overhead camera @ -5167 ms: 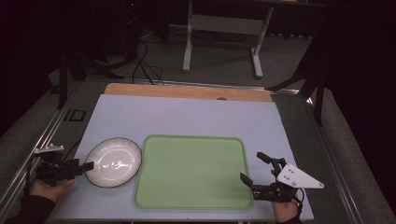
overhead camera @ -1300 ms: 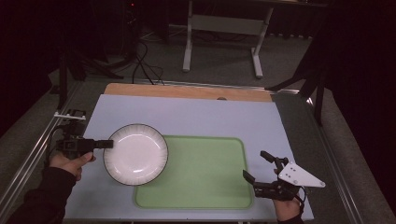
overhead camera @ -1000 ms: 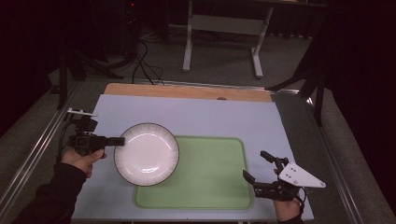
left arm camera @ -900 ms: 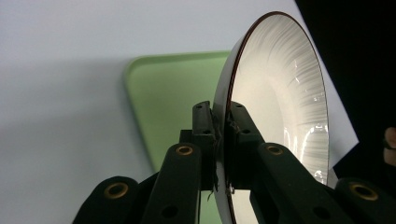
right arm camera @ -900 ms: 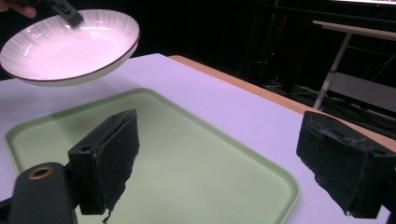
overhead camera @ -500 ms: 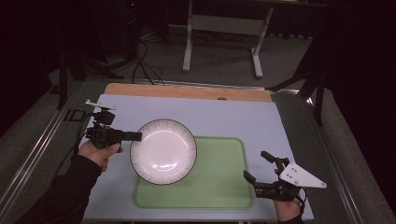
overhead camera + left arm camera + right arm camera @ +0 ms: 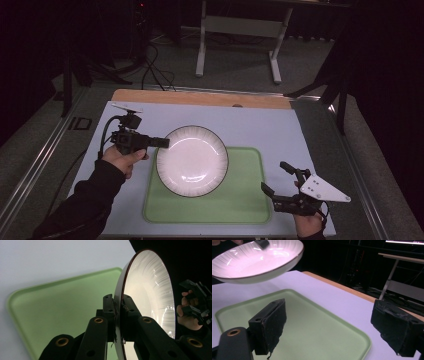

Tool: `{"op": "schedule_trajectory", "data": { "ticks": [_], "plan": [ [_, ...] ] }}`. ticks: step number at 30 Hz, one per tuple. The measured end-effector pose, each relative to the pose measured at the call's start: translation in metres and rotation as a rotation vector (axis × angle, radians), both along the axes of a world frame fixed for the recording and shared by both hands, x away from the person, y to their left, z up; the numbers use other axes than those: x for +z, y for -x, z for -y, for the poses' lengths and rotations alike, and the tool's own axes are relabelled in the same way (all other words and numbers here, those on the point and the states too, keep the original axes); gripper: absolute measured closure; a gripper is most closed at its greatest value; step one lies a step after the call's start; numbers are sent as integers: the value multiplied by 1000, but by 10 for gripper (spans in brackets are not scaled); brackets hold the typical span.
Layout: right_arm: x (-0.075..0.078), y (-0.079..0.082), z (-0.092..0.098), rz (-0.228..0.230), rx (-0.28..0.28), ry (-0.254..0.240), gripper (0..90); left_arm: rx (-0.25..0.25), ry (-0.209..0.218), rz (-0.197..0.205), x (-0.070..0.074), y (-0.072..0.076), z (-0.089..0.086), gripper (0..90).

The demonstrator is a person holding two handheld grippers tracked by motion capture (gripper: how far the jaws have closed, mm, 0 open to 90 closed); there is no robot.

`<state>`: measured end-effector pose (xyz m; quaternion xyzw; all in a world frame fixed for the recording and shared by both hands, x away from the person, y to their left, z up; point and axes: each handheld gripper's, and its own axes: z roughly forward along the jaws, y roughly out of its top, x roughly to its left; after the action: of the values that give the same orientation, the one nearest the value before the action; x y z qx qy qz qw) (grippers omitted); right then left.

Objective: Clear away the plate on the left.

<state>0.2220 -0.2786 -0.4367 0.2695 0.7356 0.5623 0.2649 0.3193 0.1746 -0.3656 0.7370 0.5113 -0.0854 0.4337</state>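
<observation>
the left gripper (image 7: 159,143), clamped on the near-left rim of the white plate (image 7: 192,160), carries it level above the green tray's (image 7: 240,200) left half, while the right gripper (image 7: 276,181) rests wide and unloaded at the tray's right corner on the worktop (image 7: 260,125).

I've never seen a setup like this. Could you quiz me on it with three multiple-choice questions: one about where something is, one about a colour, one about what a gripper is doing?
1. Where is the plate?
A. Held in the air above the tray
B. Lying flat on the floor
C. Standing on the wooden strip

2. What colour is the tray?
A. Red
B. Light green
C. Black

3. How is the right gripper?
A. Shut on the plate
B. Shut on the tray
C. Open, holding nothing

Answers: 1 A, the right gripper view shows it off the tray, clamped at the rim by the left gripper. 2 B, it looks green in all views. 3 C, its jaws stand wide apart.
</observation>
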Motion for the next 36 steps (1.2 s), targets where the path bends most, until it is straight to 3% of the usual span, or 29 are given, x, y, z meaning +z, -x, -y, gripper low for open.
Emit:
{"op": "schedule_trajectory", "data": {
  "ticks": [8,17,23,36],
  "plan": [
    [1,1,2,6,-1,-9,128,-33,7,-13,-8,-7,23,847],
    [2,1,3,14,-3,-10,128,-57,0,-31,-23,-14,35,847],
    [2,1,3,12,-6,-8,128,-27,-10,-58,-40,-16,37,846],
    [1,1,2,6,-3,0,128,-18,-32,-97,-74,-20,43,845]
  ]
}}
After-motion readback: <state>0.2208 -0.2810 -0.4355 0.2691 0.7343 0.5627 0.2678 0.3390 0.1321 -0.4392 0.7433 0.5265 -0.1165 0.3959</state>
